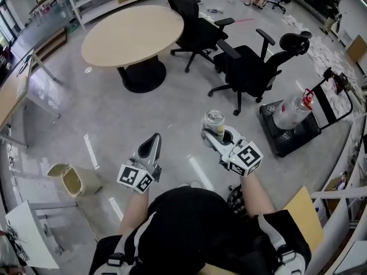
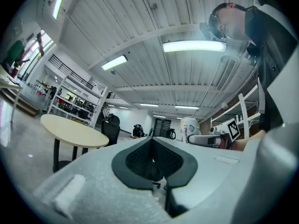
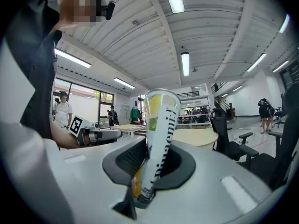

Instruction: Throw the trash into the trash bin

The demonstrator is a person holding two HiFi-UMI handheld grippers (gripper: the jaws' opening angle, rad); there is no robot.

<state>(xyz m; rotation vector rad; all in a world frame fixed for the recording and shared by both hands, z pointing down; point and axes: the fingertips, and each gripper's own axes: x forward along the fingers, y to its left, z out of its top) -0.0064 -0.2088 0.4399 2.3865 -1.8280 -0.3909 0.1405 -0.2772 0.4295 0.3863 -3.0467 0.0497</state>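
The can [image 3: 159, 139] is a slim white drink can with black lettering down its side, a yellow and green patch near the top and a silver lid. It stands roughly upright between the jaws of the right gripper [image 3: 152, 164]. The dark pads press on its lower part from both sides, so the jaws are closed on it and only narrowly apart, and its upper half rises clear above them. In the head view the right gripper [image 1: 213, 135] holds the can [image 1: 214, 121] out in front of the person, above the floor [image 1: 114, 113]. The left gripper [image 1: 151, 148] is level beside it, apart from it, its jaws together with nothing between them. The beige trash bin [image 1: 72, 180] sits on the floor off to the left, well apart from the can.
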